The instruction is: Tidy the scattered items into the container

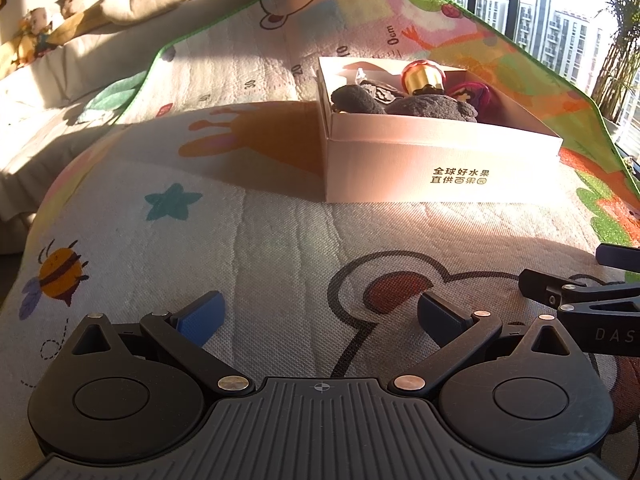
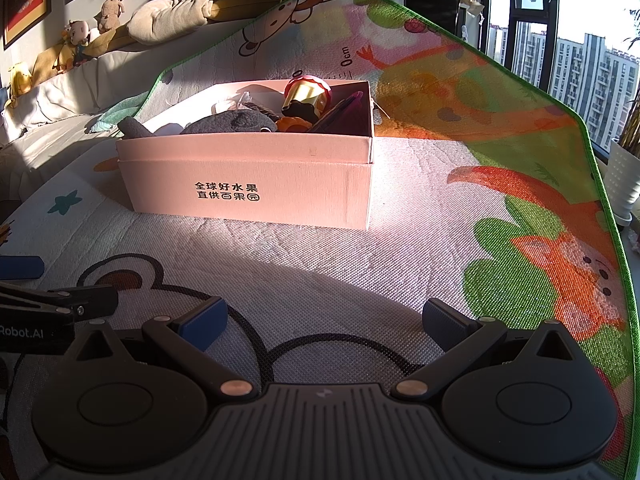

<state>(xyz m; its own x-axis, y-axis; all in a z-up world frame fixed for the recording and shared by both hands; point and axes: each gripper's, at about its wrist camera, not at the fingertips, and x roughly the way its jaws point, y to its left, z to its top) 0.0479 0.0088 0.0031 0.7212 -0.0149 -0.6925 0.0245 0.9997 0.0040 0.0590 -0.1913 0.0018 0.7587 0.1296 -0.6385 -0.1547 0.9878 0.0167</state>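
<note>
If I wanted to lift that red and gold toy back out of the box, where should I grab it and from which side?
Probably from above, closing the fingers across the rounded red and gold top of the toy. It sits higher than the other things and rises above the rim of the box, while its dark lower part is wedged among the grey plush and other items, so a side approach looks blocked.
</note>
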